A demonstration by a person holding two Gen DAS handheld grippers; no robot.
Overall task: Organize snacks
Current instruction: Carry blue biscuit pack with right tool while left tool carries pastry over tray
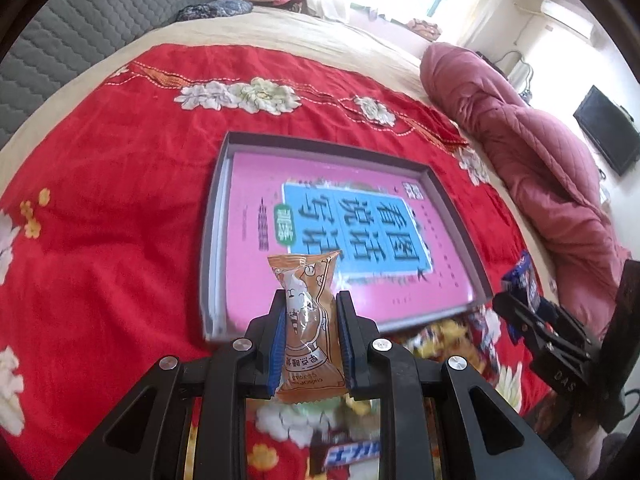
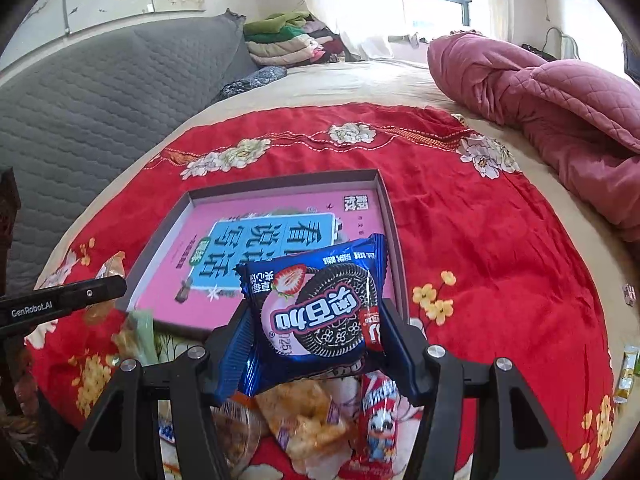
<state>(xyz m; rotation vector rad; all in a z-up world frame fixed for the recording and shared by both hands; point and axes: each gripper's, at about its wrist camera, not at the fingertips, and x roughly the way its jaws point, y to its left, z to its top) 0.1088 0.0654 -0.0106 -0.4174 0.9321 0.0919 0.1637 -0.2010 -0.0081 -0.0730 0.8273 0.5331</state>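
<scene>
My left gripper point(image 1: 310, 312) is shut on an orange-brown snack packet point(image 1: 308, 320), held upright above the near edge of a shallow grey box point(image 1: 460, 216) lined with a pink book cover. My right gripper point(image 2: 316, 320) is shut on a blue cookie packet point(image 2: 316, 308) with a strawberry and a dark biscuit printed on it, lifted over the box point(image 2: 390, 220) near its front right corner. In the left wrist view the right gripper point(image 1: 520, 300) with its blue packet shows at the right. Loose snacks point(image 2: 308, 420) lie in a heap on the red cloth below both grippers.
A red floral cloth point(image 1: 100, 220) covers the bed. A pink quilt point(image 2: 560, 100) is bunched at the right, a grey headboard cushion point(image 2: 80, 112) and folded clothes point(image 2: 288, 40) at the back. Small wrapped sweets point(image 2: 628, 364) lie near the cloth's right edge.
</scene>
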